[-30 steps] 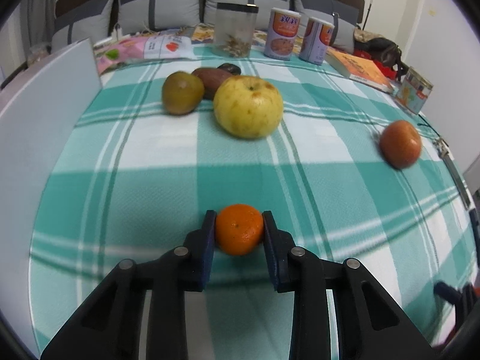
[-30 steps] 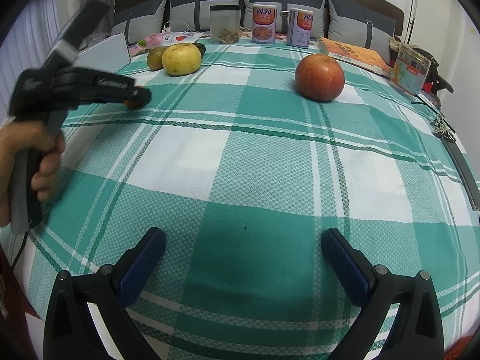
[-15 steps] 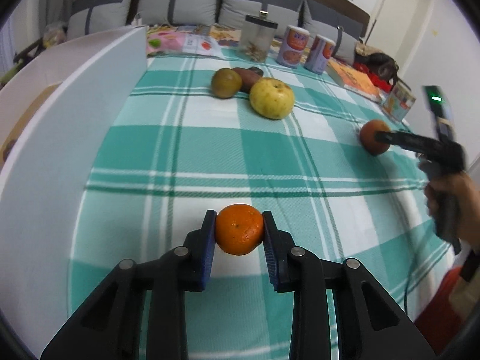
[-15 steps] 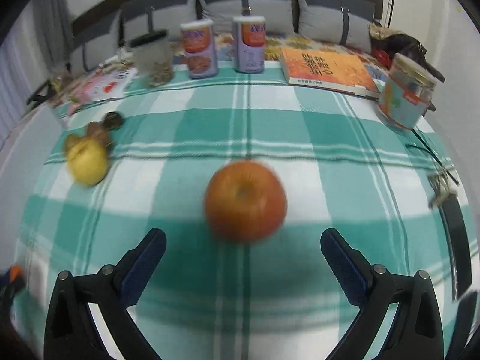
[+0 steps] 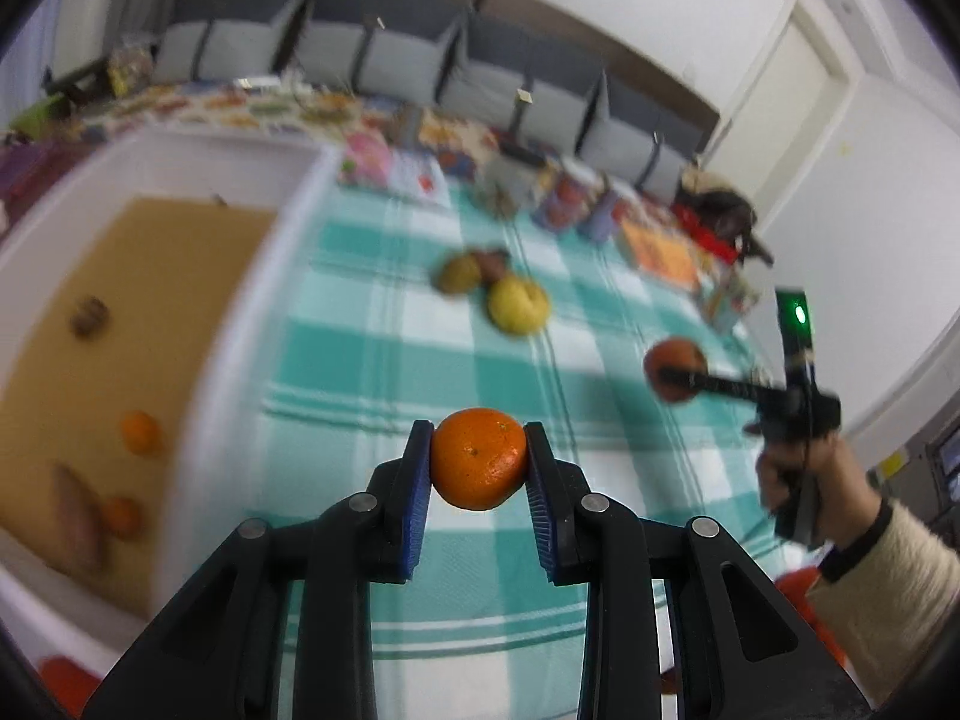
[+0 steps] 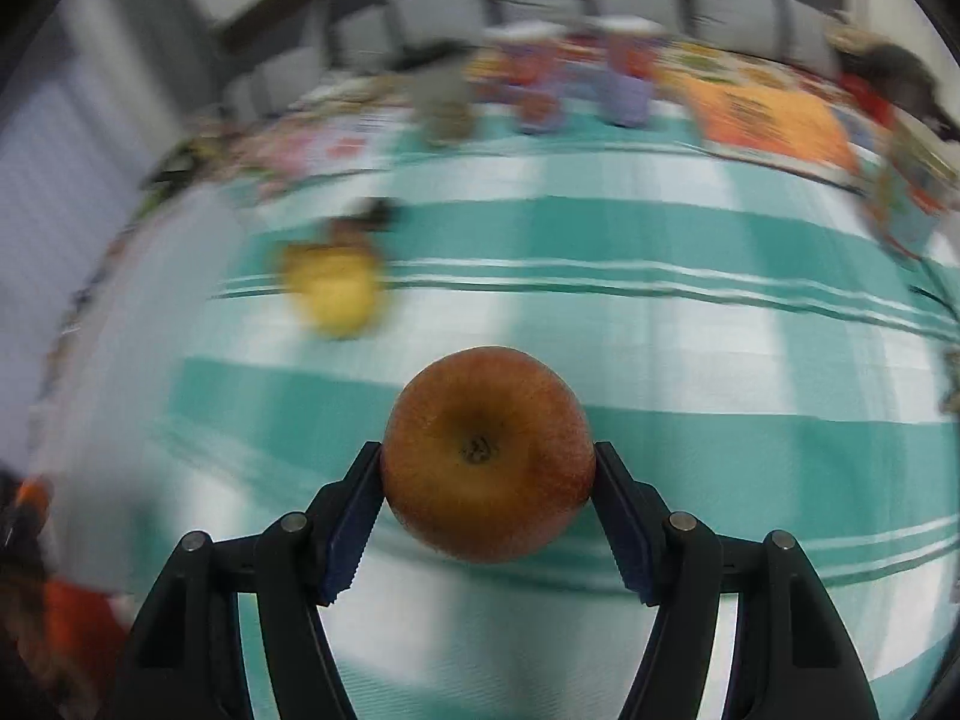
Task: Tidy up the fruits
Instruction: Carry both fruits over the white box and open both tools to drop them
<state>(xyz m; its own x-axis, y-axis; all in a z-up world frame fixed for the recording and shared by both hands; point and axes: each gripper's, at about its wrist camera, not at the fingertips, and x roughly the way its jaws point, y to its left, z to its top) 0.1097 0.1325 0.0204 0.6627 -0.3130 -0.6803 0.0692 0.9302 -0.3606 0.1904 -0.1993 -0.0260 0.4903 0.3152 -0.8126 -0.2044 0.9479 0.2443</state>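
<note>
Left wrist view: the left gripper (image 5: 478,459) pinches a tangerine (image 5: 478,457) beside the white box (image 5: 240,324). Right wrist view: the right gripper (image 6: 487,468) jaws are closing, pads touching the red apple (image 6: 487,453), above the checked cloth (image 6: 690,324)

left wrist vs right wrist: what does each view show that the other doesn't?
Only left wrist: the left tool shut on a tangerine, the white box with small fruits inside, and the person's hand on the right tool.
Only right wrist: the apple's stem end and the blue pads against its sides as the right tool closes.
Both: the apple, the yellow fruit, the green checked cloth, cans and cushions behind.
</note>
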